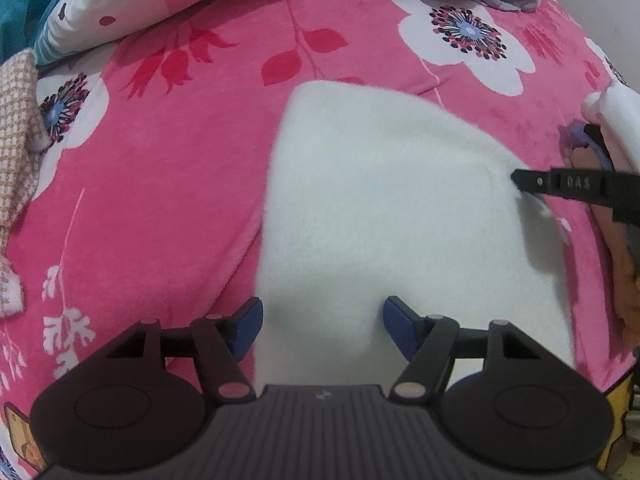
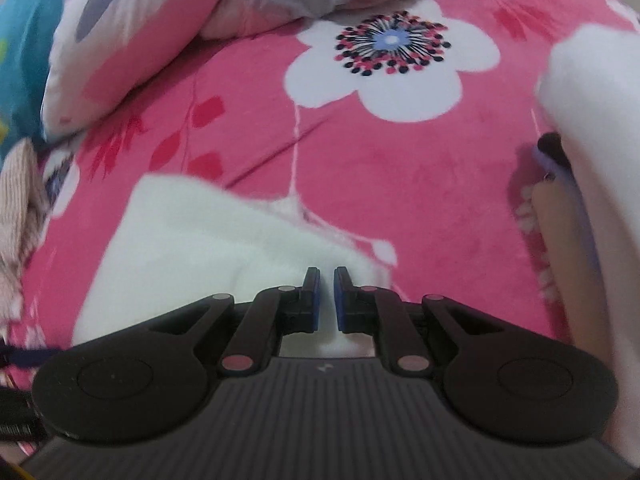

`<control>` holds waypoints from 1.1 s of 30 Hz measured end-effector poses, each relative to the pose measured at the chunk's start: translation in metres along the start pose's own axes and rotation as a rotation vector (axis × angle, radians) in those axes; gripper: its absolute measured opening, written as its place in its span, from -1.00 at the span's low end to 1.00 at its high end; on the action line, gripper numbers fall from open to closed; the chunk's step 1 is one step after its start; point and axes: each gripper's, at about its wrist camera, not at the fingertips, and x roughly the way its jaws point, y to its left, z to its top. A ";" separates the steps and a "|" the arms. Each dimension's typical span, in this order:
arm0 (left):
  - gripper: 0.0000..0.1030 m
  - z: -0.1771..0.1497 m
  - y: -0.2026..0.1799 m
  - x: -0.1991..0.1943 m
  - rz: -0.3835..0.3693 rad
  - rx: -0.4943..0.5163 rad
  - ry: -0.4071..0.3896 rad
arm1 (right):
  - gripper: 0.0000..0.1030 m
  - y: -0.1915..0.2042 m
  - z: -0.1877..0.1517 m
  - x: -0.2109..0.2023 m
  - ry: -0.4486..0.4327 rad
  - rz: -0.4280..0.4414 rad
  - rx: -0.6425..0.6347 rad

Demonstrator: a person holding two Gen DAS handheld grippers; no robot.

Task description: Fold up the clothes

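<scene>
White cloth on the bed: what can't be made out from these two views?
- White cloth: near edge hidden by left gripper body, left wrist view.
- Right gripper: whether the narrow gap pinches cloth, motion blur, right wrist view.
- Beige knit: cut off by left frame edge.

I see a hot pink blanket (image 1: 160,168) filling most of the frame, printed with big white flowers with navy, pink and blue dotted centres, plus red leaves and thin pale stems. At centre lies a plain white fleece garment (image 1: 384,208). At the upper left of the frame sits a white pillow (image 1: 108,12) with pink patches, against teal cloth (image 1: 20,4). A beige-and-white checked cloth (image 1: 16,136) hangs at the left edge. My gripper (image 1: 322,322) is black with blue pads (image 1: 250,318).
</scene>
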 end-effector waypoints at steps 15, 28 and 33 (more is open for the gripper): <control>0.34 -0.005 -0.006 -0.002 0.030 0.018 -0.014 | -0.87 -0.005 -0.002 0.006 -0.018 0.025 0.060; 0.34 -0.010 -0.009 -0.004 0.055 0.009 -0.027 | -0.70 -0.011 -0.020 -0.043 -0.129 -0.104 0.065; 0.34 -0.011 -0.008 -0.003 0.050 -0.007 -0.029 | -0.57 -0.020 -0.037 -0.070 -0.149 -0.026 0.125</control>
